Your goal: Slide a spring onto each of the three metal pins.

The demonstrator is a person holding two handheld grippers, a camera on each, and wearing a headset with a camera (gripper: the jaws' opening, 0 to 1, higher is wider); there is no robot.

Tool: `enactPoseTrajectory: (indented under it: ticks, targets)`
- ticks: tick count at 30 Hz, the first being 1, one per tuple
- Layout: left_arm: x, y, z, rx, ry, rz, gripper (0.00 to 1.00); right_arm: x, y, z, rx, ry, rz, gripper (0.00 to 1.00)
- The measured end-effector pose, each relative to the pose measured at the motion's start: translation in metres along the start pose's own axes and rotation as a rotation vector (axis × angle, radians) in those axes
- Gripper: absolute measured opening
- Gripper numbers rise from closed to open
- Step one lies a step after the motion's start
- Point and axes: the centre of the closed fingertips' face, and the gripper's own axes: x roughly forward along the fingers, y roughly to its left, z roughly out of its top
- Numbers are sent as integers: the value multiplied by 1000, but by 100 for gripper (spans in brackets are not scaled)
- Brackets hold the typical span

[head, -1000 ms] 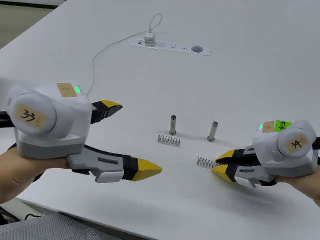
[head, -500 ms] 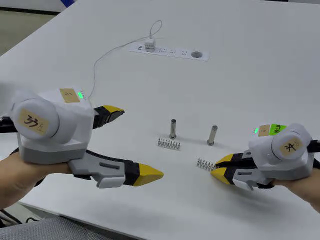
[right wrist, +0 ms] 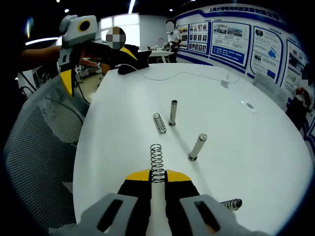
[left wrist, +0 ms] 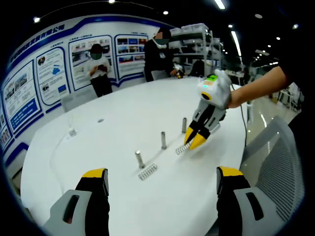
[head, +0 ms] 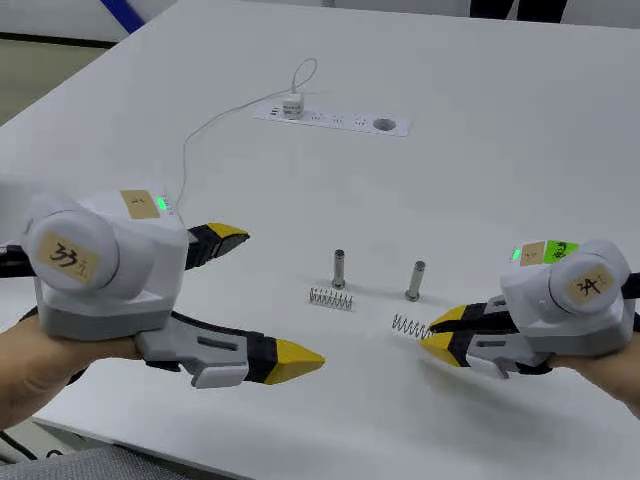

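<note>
A white table (head: 500, 150) stands in a bright hall. The right gripper (head: 432, 333) is clamped on one end of a spring (head: 408, 325), which juts ahead of its tips. The left gripper (head: 280, 296) gapes wide, holding nothing. Ahead of the right gripper, a near pin (head: 416, 281) and a far pin (head: 339, 269) stand upright. A second spring (head: 331, 298) lies just beside the far pin.

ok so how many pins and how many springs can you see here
pins: 3
springs: 3, one in the right gripper, one seemingly already on a pin
total: 6
</note>
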Motion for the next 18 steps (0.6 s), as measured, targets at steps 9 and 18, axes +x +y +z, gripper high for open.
enactPoseTrajectory:
  ticks: [9, 18]
  targets:
    - [8, -14, 10, 23, -17, -50, 89, -24, 1, 19, -66, -16, 6, 10]
    - [18, -32, 20, 9, -65, -104, 81, -38, 26, 30, -132, -23, 60, 10]
